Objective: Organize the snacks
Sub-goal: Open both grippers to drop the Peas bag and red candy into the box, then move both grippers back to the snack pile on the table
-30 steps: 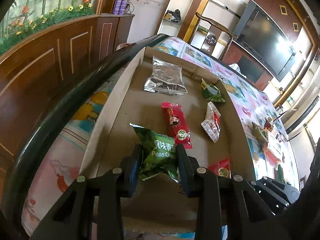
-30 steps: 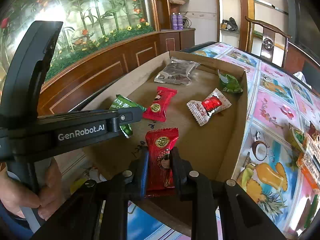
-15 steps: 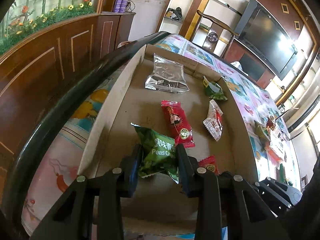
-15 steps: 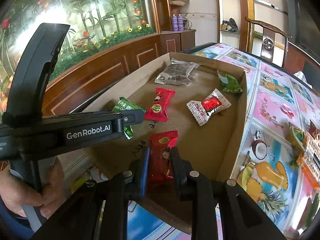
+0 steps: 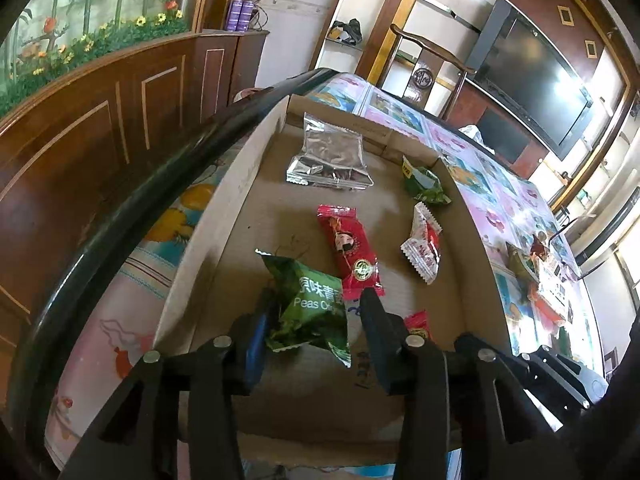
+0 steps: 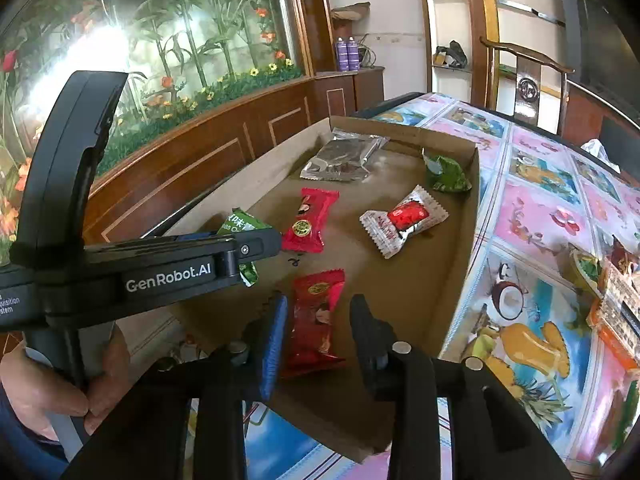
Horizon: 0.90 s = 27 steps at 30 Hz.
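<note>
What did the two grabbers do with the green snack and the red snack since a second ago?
Both are letting go. The left gripper is opening off the green pea packet, and the right gripper is opening off the red candy packet; each packet now lies between the jaws on the cardboard tray. The silver pouch, the small green packet, the white-and-red candy and the other red packet stayed put.

Green pea packet [image 5: 316, 312] and red candy packet [image 6: 316, 316] lie flat at near end of cardboard tray [image 6: 460, 280], five further snack packets beyond.
</note>
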### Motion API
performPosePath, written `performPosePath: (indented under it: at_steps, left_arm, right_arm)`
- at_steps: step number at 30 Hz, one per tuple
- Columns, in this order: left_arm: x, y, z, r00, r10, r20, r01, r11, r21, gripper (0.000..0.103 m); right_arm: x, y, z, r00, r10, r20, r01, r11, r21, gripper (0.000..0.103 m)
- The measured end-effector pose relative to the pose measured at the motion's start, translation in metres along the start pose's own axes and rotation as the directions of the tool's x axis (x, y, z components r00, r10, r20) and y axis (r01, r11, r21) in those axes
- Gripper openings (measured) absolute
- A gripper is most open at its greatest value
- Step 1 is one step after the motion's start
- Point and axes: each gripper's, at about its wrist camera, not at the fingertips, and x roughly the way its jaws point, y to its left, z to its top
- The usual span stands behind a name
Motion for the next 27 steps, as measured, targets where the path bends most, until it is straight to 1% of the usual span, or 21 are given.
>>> performPosePath:
  at_steps: [4,8,10,16,18,21,23,27]
  left_arm:
    - [-0.004,-0.001,0.0,1.0,0.003,0.016,-0.003,1.0,0.004,0.051]
    - [-0.006,-0.004,0.0,1.0,0.011,0.025,-0.012,1.0,0.012,0.06]
    - [-0.007,-0.006,0.0,0.999,0.017,0.032,-0.017,1.0,0.014,0.062]
    - [-0.013,-0.007,0.002,0.999,0.006,0.039,-0.006,1.0,-0.006,0.072]
    - [-0.017,-0.009,0.004,0.998,0.02,0.056,-0.02,1.0,0.0,0.079]
    - [-0.027,-0.013,0.007,0.996,0.025,0.085,-0.026,1.0,0.003,0.082]
    - [-0.032,-0.015,0.008,0.995,0.022,0.094,-0.022,1.0,0.001,0.084]
    - [-0.036,-0.024,0.008,0.995,0.016,0.094,-0.018,1.0,0.02,0.084]
  right_arm:
    - [-0.004,-0.003,0.001,1.0,0.0,0.015,0.0,1.0,0.009,0.047]
    - [-0.01,-0.006,0.001,0.999,-0.006,0.033,0.005,1.0,0.023,0.053]
    - [-0.015,-0.009,0.001,0.999,-0.011,0.044,0.01,0.999,0.034,0.056]
    - [-0.034,-0.02,-0.002,0.997,-0.014,0.077,0.009,0.997,0.071,0.06]
    - [-0.041,-0.024,-0.003,0.996,-0.016,0.092,0.009,0.997,0.082,0.062]
    - [-0.054,-0.034,-0.005,0.993,-0.021,0.117,0.007,0.993,0.117,0.065]
    - [-0.06,-0.04,-0.006,0.991,-0.022,0.128,0.005,0.991,0.135,0.065]
    - [-0.075,-0.055,-0.012,0.988,-0.034,0.149,0.009,0.986,0.169,0.065]
